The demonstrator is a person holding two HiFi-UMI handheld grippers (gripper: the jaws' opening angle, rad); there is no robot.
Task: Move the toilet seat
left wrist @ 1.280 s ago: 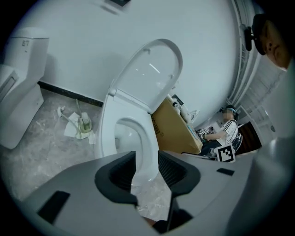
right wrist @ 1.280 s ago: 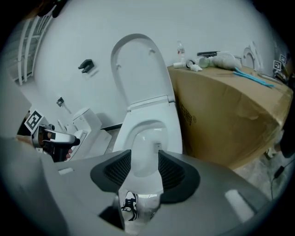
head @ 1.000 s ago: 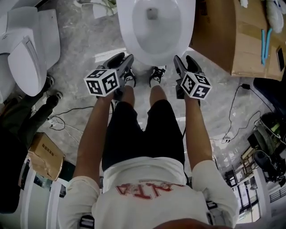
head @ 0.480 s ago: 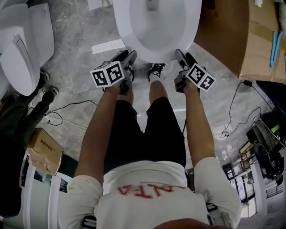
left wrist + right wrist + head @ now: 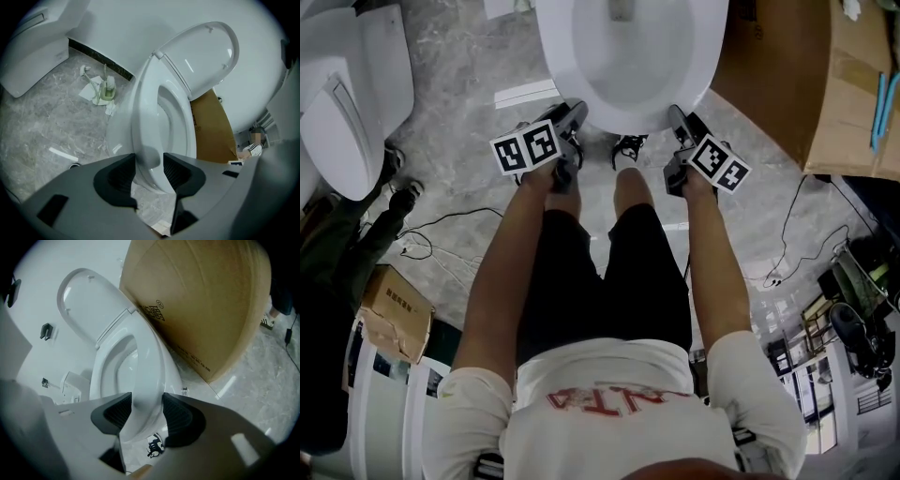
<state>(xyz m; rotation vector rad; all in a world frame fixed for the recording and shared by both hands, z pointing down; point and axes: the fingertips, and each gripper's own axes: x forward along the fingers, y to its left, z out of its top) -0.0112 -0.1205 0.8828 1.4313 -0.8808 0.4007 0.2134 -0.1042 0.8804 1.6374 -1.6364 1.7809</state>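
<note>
White, glossy and oval, the toilet seat (image 5: 628, 114) lies flat on its bowl, with its lid (image 5: 206, 56) tipped upright behind it. I note both forearms reaching forward and down, roughly parallel. My left gripper (image 5: 574, 116) sits at the seat's front-left edge and my right gripper (image 5: 678, 118) at its front-right edge, each angled steeply downward. Each tool's dark ribbed pads (image 5: 123, 174) are clamped across the seat's smooth, rounded rim. The right jaws have just been closing onto it. A second ago both tools were held higher and short of the seat. They have since dropped and rolled onto its rim. Just right of the seat stands a brown cardboard box (image 5: 206, 310). Grey veined stone floor (image 5: 459, 112) lies around the seat.
</note>
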